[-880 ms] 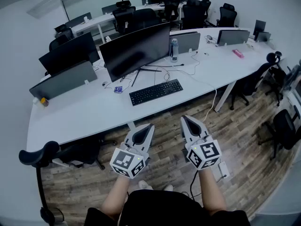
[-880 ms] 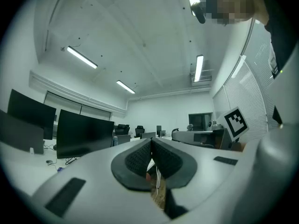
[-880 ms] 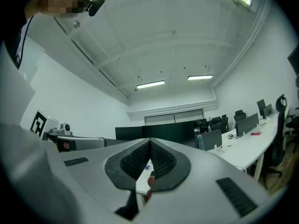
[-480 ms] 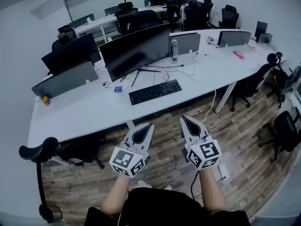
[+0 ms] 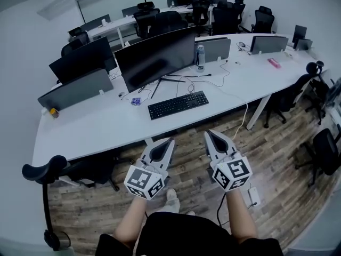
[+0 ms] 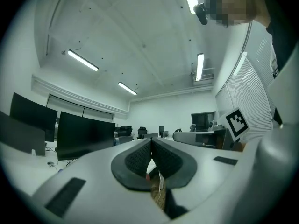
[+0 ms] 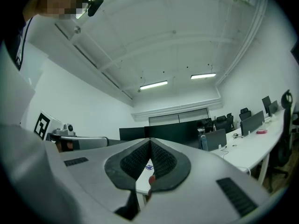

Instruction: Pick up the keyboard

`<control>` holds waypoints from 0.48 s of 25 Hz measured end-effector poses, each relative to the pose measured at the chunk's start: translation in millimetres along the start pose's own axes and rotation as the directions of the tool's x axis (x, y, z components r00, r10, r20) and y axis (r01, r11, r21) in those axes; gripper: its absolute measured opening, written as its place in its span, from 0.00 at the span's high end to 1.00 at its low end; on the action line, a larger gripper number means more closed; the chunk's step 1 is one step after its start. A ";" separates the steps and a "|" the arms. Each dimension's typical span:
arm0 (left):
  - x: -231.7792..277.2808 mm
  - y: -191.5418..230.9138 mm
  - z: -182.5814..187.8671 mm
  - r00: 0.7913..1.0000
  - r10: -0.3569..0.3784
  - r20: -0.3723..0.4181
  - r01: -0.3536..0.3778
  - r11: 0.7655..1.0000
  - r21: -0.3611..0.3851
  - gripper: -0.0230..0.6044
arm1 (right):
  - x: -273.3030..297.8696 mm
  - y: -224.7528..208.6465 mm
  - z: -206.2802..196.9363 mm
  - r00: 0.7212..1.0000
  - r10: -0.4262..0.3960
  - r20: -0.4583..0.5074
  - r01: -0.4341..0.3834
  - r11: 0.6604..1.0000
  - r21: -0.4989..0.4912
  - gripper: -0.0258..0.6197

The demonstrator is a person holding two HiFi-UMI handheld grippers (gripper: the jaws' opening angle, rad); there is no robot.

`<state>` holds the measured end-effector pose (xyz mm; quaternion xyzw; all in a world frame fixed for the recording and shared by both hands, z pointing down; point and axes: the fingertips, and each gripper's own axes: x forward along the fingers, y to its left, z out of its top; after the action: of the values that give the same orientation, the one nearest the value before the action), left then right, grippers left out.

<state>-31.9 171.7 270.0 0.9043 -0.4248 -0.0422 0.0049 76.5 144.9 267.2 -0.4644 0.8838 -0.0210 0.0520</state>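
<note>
A black keyboard (image 5: 178, 104) lies on the long white desk (image 5: 106, 127), in front of a large dark monitor (image 5: 154, 57). Both grippers hang over the wooden floor, short of the desk's near edge. My left gripper (image 5: 169, 141) is shut with nothing in it, pointing level toward the desk. My right gripper (image 5: 209, 134) is likewise shut and empty, a hand's width to the right of the left one. In the left gripper view the jaws (image 6: 151, 146) meet at the tips; the right gripper view shows its jaws (image 7: 150, 146) closed too. The keyboard is hidden in both gripper views.
A second monitor (image 5: 82, 60), a grey divider panel (image 5: 74, 89), a water bottle (image 5: 200, 57) and loose cables sit on the desk. Black office chairs (image 5: 287, 97) stand at the right and one armrest (image 5: 45, 172) at the left. A white power strip (image 5: 254, 196) lies on the floor.
The desk and keyboard have drifted slightly right and down in the head view. A shoe now shows on the floor below the grippers. Both grippers keep their places and stay shut.
</note>
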 end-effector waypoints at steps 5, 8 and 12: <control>11.5 19.0 -6.1 1.000 0.003 -0.013 -0.003 1.000 0.002 0.95 | 20.8 -5.1 -5.4 1.000 -0.008 -0.019 0.008 0.999 -0.031 0.95; 19.5 30.9 -3.1 1.000 0.000 -0.005 0.000 1.000 0.016 0.95 | 37.4 -9.5 -6.8 1.000 -0.011 -0.024 0.010 0.999 -0.038 0.95; 34.6 54.0 -3.6 1.000 -0.001 -0.003 0.001 1.000 0.008 0.95 | 60.4 -18.9 -8.9 1.000 -0.014 -0.022 0.014 1.000 -0.014 0.95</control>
<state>-51.1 110.5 273.5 0.9046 -0.4245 -0.0392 0.0017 56.9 84.3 273.4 -0.4707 0.8812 -0.0205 0.0389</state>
